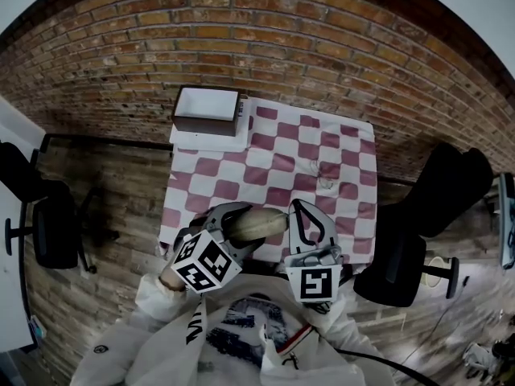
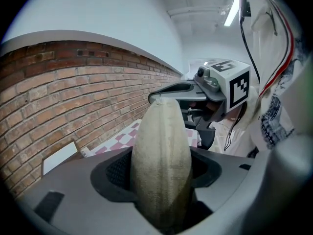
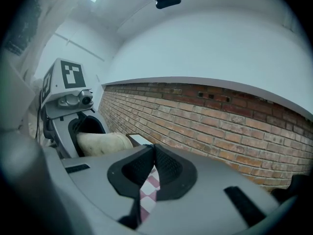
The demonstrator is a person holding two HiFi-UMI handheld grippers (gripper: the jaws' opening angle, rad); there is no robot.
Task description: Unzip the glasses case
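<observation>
A beige oval glasses case (image 1: 261, 223) is held in the air over the near edge of the table, and my left gripper (image 1: 241, 227) is shut on it. In the left gripper view the case (image 2: 161, 155) fills the gap between the jaws of the left gripper (image 2: 161, 180) and sticks out forward. My right gripper (image 1: 299, 209) stands just right of the case's far end, shut with nothing between its pads. Its tip (image 2: 157, 97) shows right behind the case's top end. From the right gripper (image 3: 153, 150) the case (image 3: 102, 143) lies off to the left, apart from the tips.
A table under a red-and-white checked cloth (image 1: 314, 159) stands ahead. A white open box (image 1: 208, 109) sits on its far left corner. Something small and thin-framed (image 1: 326, 173) lies on the cloth. Black chairs stand at the left (image 1: 52, 227) and right (image 1: 418, 240). A brick wall rises behind.
</observation>
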